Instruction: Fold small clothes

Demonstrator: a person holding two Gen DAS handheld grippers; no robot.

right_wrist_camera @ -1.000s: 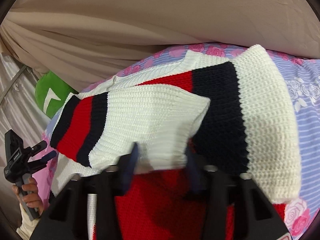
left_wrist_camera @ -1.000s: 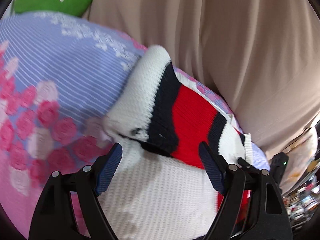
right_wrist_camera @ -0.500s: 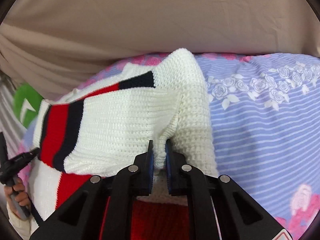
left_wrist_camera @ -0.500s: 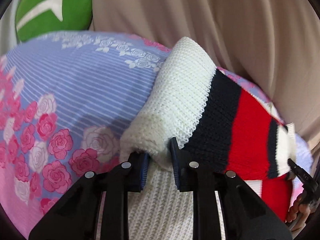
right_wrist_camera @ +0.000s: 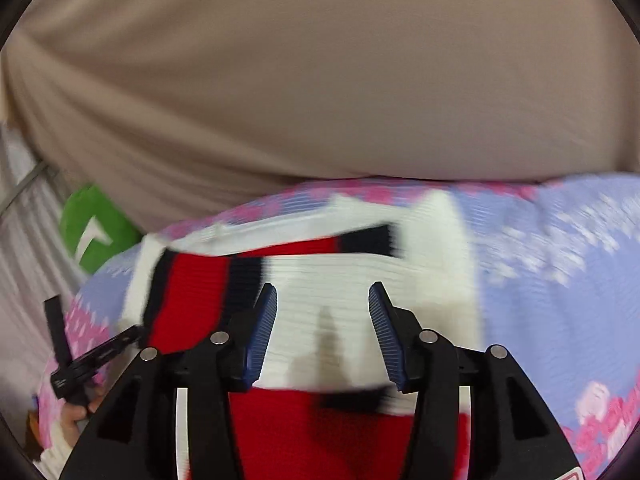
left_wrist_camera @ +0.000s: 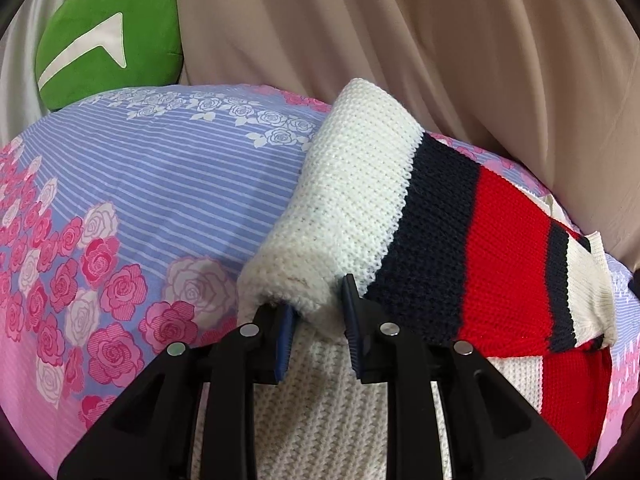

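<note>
L gripper (left_wrist_camera: 316,320): pinching white cuff of sweater (left_wrist_camera: 440,232) sleeve.
R gripper (right_wrist_camera: 322,332): jaws just opened, nothing gripped.
Bed (left_wrist_camera: 160,184): sweater at 3 o'clock.

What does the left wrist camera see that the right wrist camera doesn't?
Only the left wrist view shows the left hand-held gripper pinching the white rolled edge of the sweater, sharp enough to see the knit.

Only the right wrist view shows the right hand-held gripper, whose jaws have just been opening, with nothing pinched. It also shows a person's hand at lower left. It is blurry.

Both show the sweater, the flowered bedsheet, the green cushion and the beige curtain.
</note>
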